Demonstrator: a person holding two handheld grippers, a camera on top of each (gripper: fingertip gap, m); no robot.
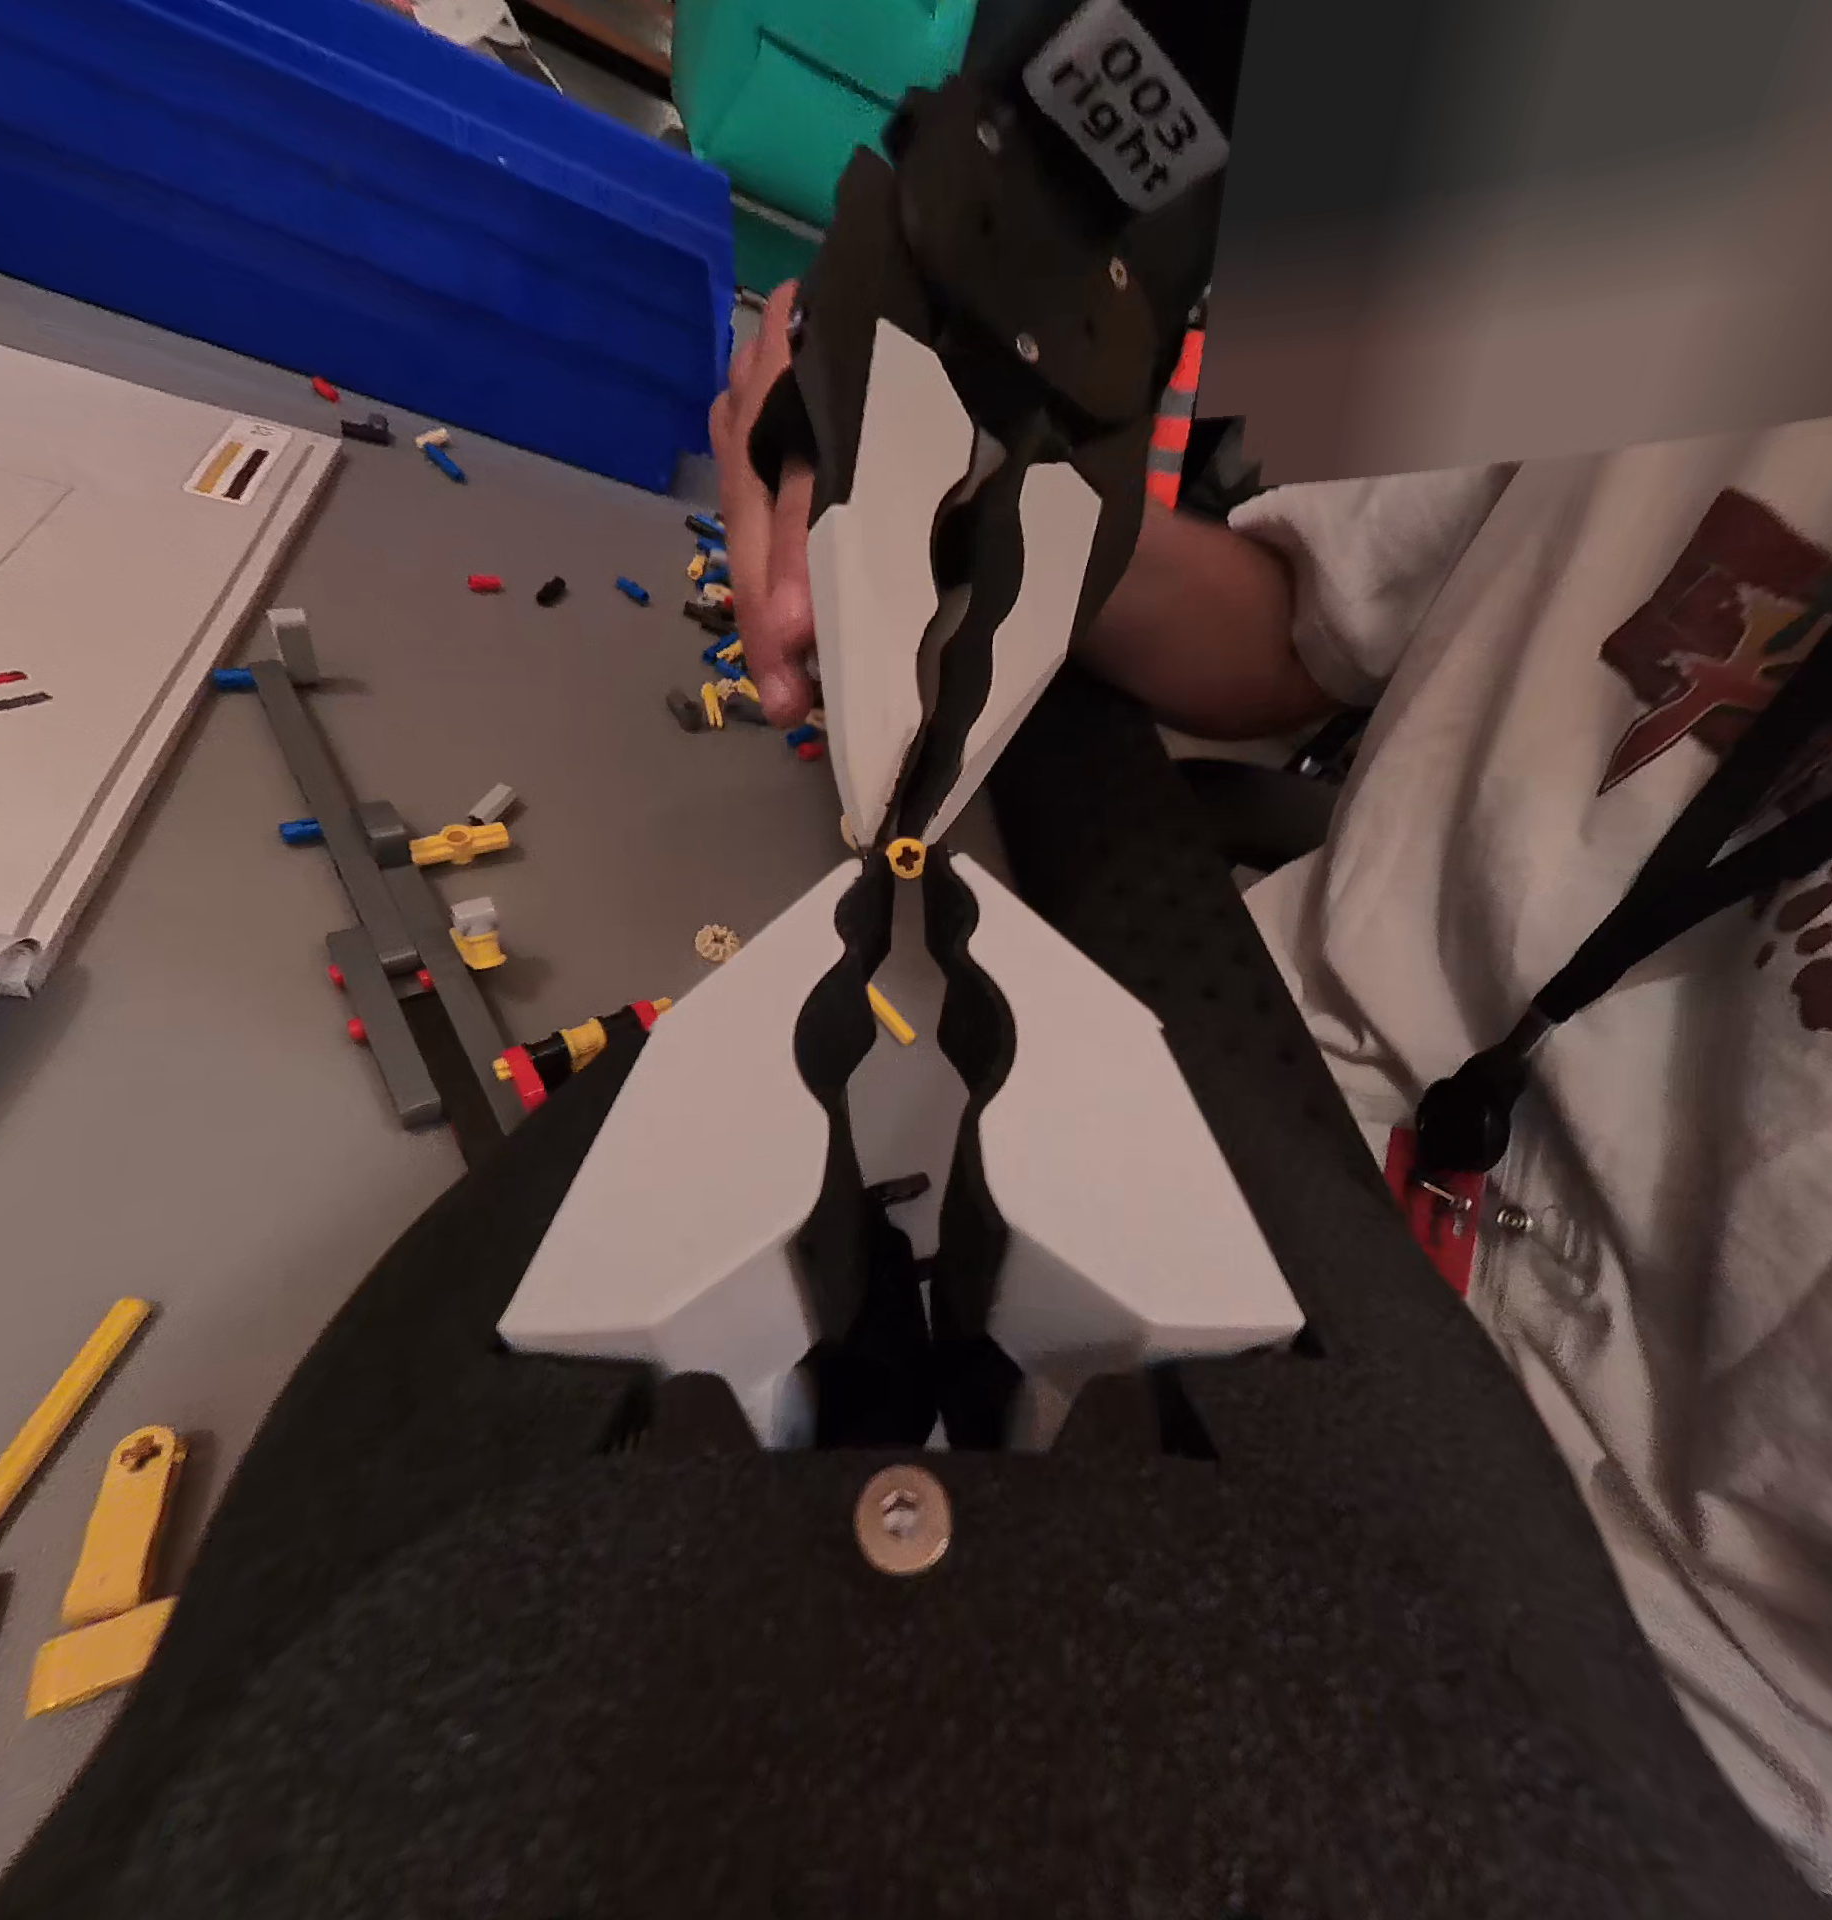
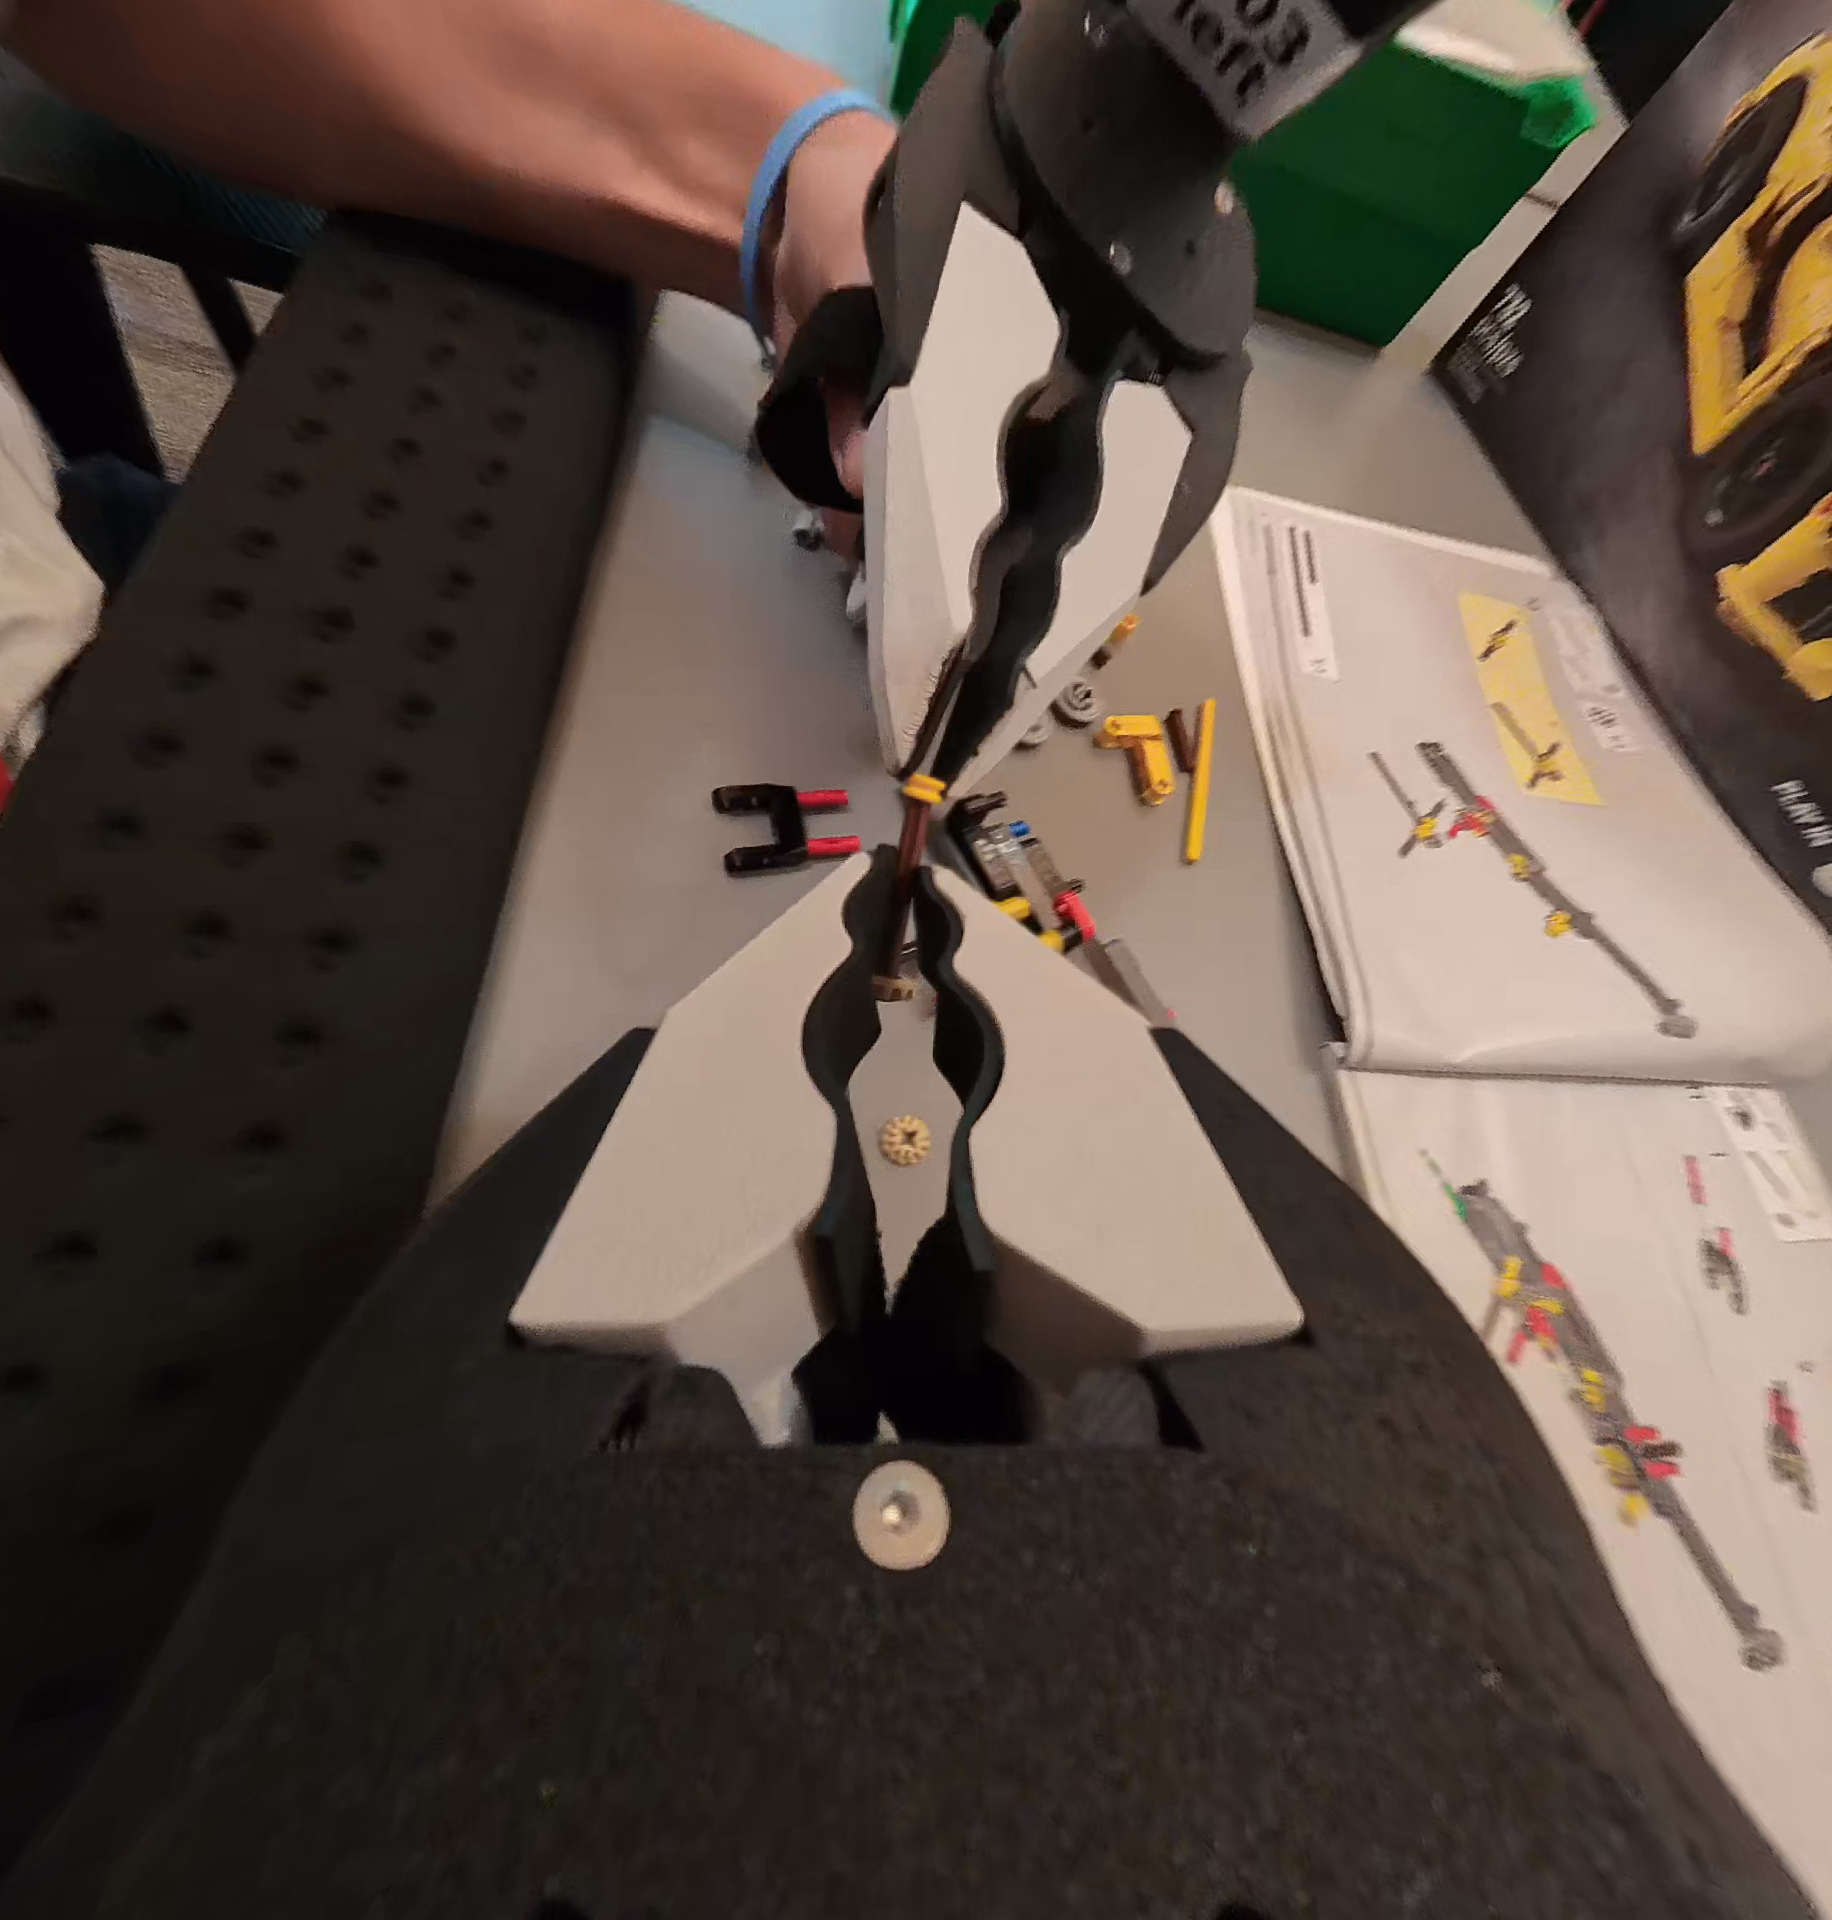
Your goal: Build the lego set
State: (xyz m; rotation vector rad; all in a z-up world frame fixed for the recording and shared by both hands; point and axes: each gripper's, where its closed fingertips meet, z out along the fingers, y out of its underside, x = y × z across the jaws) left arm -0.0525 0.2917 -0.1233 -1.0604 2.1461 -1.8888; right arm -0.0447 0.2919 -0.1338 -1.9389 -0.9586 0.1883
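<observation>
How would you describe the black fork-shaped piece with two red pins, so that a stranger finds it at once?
In the right wrist view, start from the grey table beside the black perforated panel. The black fork-shaped piece lies alone there, left of the two meeting hand-held gripper tips. Unlike the mixed pile on the other side, it is a U shape with two red pins pointing right.

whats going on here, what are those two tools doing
A person is building a lego set with a handheld tool in each hand. The right tool is shut on a brown axle, and the left tool pinches a small yellow bush at the axle's end. Loose pieces and an open instruction booklet lie on the grey table.
</observation>
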